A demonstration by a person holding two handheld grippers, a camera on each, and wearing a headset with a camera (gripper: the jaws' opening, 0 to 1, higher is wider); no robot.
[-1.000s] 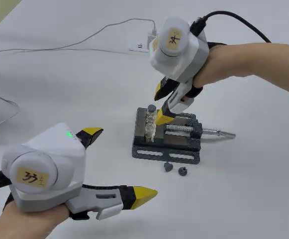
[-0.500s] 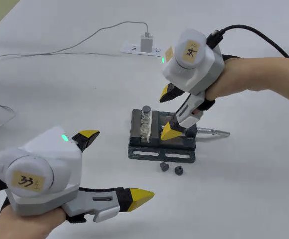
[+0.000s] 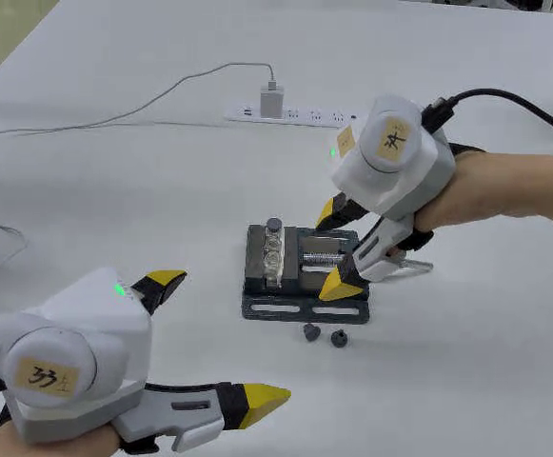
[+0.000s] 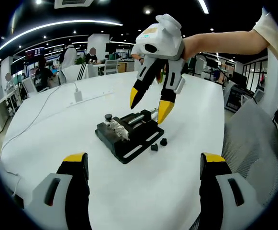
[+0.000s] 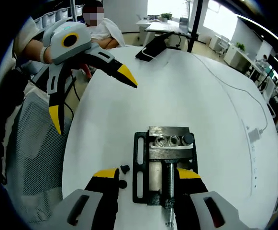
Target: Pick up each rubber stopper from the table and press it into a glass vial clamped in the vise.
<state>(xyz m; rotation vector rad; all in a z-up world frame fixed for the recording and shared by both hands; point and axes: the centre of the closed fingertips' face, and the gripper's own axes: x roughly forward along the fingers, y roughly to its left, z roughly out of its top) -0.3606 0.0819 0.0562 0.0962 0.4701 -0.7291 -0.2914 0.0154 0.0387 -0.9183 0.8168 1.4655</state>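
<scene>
Your right gripper (image 3: 333,249): jaws spread, empty, over the vise (image 3: 257,307) at frame centre | your left gripper (image 3: 216,338): jaws spread, empty, lower left | two loose stoppers (image 3: 310,331): on the table (image 3: 114,190) just below the vise | vials (image 3: 273,259): clamped, uppermost one stoppered.

Two dark rubber stoppers (image 3: 310,331) lie beside the black vise (image 3: 300,307) holding upright glass vials (image 3: 273,255), one stoppered.

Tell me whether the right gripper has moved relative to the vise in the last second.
Yes. The right gripper has shifted from over the vials toward the vise's near right corner, fingers open.
</scene>
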